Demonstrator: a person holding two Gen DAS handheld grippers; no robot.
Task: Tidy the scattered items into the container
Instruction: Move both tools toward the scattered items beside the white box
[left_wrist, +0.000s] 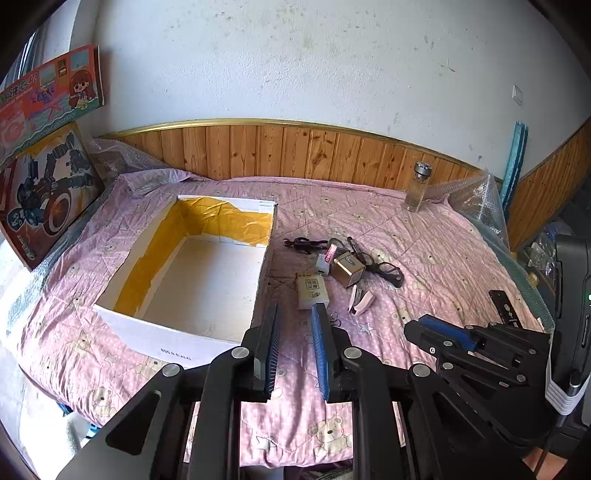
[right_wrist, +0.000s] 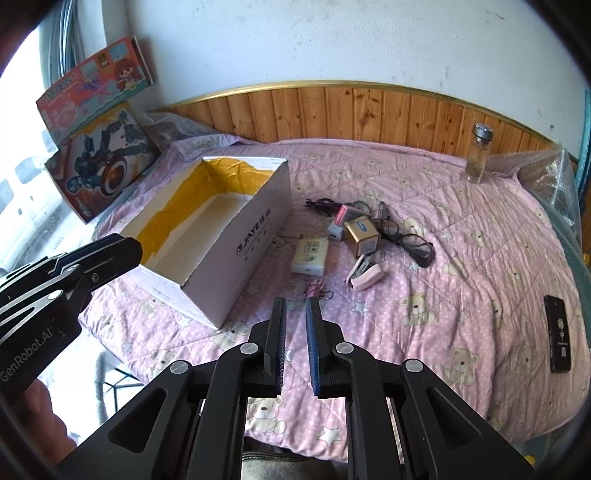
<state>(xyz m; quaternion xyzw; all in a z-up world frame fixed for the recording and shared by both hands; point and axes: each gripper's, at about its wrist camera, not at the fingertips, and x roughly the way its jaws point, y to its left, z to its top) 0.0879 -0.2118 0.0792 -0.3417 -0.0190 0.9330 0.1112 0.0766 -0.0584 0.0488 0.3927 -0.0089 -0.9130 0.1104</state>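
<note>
A white cardboard box (left_wrist: 173, 343) lined with yellow tape lies open on the pink quilt, and I see nothing inside it; its printed side wall (right_wrist: 236, 236) faces the right wrist view. Right of it lie a tissue pack (left_wrist: 312, 291) (right_wrist: 310, 254), a gold box (left_wrist: 347, 267) (right_wrist: 364, 236), a pink stapler (left_wrist: 360, 301) (right_wrist: 365, 275), glasses (left_wrist: 388, 271) (right_wrist: 413, 243), a black clip (left_wrist: 301, 244) and pink binder clips (right_wrist: 314, 288). My left gripper (left_wrist: 295, 310) hovers open beside the box's near right corner, just short of the tissue pack. My right gripper (right_wrist: 295, 302) hangs narrowly open before the binder clips, holding nothing.
A glass bottle (left_wrist: 417, 188) (right_wrist: 478, 153) stands at the back right by the wooden panelling. A black remote (right_wrist: 559, 338) lies near the bed's right edge. Two toy boxes (left_wrist: 48, 195) lean at the left. Bubble wrap (right_wrist: 546, 173) bunches at the corners.
</note>
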